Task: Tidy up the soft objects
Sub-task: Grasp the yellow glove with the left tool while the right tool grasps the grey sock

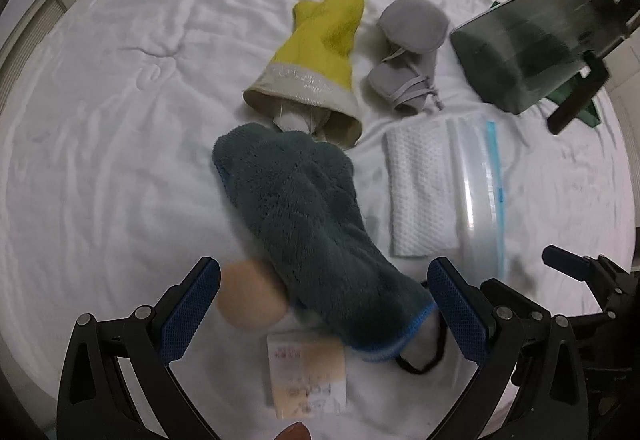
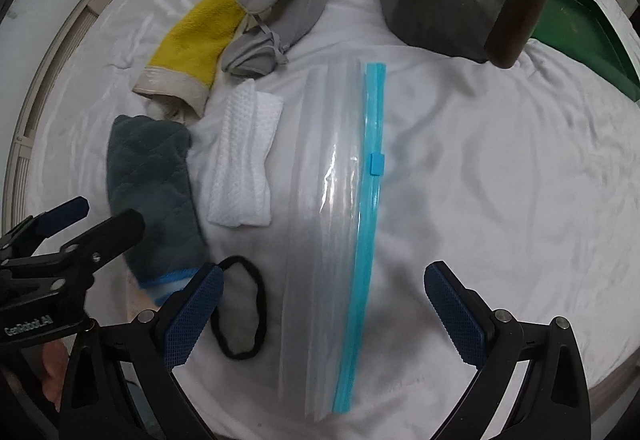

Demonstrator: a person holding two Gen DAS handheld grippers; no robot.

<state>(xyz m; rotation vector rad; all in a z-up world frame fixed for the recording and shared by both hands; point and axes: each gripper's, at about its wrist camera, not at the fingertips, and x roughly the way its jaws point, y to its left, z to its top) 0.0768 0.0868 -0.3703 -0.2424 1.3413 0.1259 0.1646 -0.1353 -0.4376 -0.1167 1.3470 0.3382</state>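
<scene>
Both tongs, left (image 1: 324, 316) and right (image 2: 324, 316), gape empty over teal mitt (image 1: 308, 215) and zip bag (image 2: 340, 199).

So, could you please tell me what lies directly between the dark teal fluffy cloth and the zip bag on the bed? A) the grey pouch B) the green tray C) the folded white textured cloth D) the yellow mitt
C: in the right wrist view the folded white textured cloth lies between the dark teal fluffy cloth and the zip bag.
</scene>
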